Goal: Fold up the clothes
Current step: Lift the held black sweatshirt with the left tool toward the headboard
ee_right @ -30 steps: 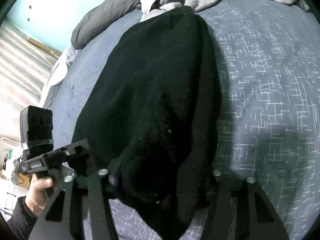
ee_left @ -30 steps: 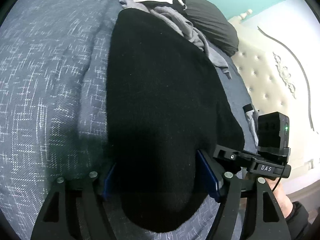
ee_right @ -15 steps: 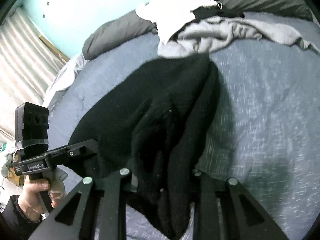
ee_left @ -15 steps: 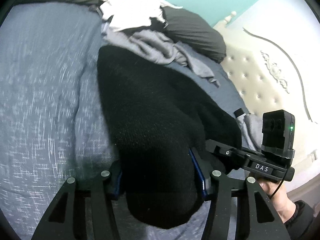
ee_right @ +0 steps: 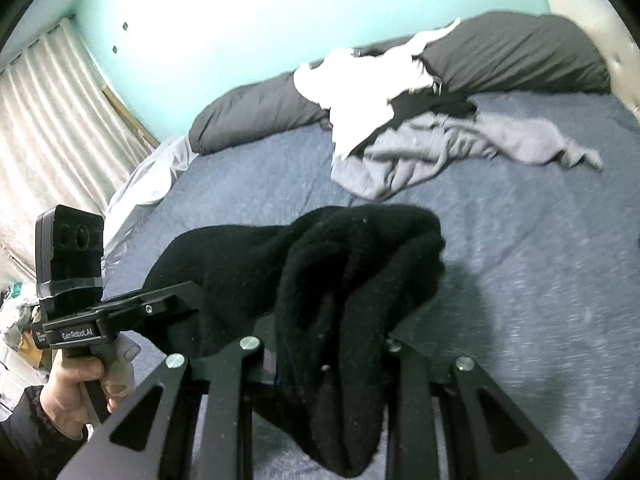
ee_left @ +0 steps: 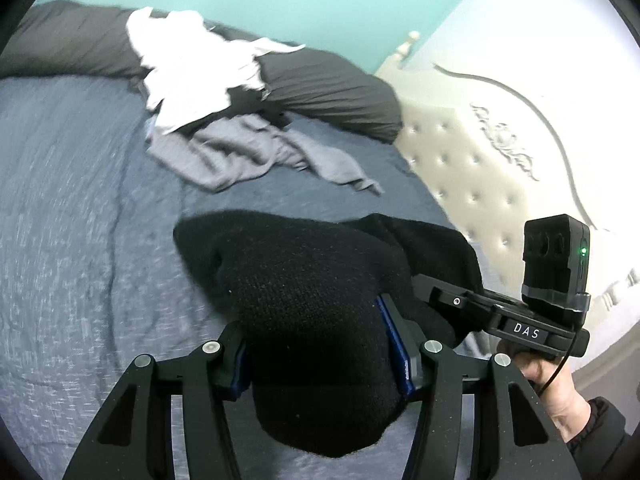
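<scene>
1. Left gripper: both blue-padded fingers press into a thick bunch of the black knit garment. The jaws stand at a moderate width, closed on the fabric.
2. Right gripper: its jaws clamp a gathered fold of the same black knit garment, which hangs down below the fingers.
3. The garment spans between the two grippers, bunched and lifted above the blue-grey bedspread. In the left wrist view its far end slopes away ahead of the jaws; whether it touches the bedspread cannot be determined.
4. In the left wrist view the right gripper's body and camera block appear just right of the jaws, held by the right hand in a dark sleeve. In the right wrist view the left hand grips the other handle, left of the jaws.
5. Ahead of both grippers, well apart from the black garment, a crumpled grey garment lies on the bedspread.
6. Beyond it, a white garment lies over dark grey pillows.
7. Far right of the left gripper: a tufted cream headboard. Far left of the right gripper: pale curtains. A turquoise wall lies behind.
</scene>
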`<state>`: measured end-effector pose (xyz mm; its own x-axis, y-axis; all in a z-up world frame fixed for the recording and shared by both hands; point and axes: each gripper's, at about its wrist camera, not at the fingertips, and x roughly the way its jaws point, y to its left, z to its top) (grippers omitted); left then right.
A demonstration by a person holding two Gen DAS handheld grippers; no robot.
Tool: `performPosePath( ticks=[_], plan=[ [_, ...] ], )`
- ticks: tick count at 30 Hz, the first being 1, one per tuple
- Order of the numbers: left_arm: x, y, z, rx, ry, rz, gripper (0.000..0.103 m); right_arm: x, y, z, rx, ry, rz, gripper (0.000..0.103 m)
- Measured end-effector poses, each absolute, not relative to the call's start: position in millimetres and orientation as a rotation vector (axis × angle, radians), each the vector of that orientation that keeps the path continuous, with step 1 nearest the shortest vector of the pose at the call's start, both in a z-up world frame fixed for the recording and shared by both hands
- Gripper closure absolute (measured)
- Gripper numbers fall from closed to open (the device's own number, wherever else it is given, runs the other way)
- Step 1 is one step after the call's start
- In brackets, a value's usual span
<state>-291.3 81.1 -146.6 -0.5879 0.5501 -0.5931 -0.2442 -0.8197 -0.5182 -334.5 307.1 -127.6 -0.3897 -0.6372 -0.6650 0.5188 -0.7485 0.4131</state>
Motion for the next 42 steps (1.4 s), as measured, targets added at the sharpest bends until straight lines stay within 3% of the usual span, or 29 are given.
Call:
performPosePath(
  ticks=[8, 17, 42],
  plan=[
    [-271, 142, -100, -1.011, -0.493, 2.358, 0.045, -313, 368, -68, 1.043, -0.168, -2.218, 0.079],
    [-253, 209, -71, -0.975, -0.436, 2.309, 0.045, -293, 432, -38, 1.019, -0.175, -2.286, 0.079],
    [-303, 432, -19, -0.929, -0.277, 2.217, 0.045, -339, 635, -5, 0.955, -0.266, -2.403, 0.079]
  ],
)
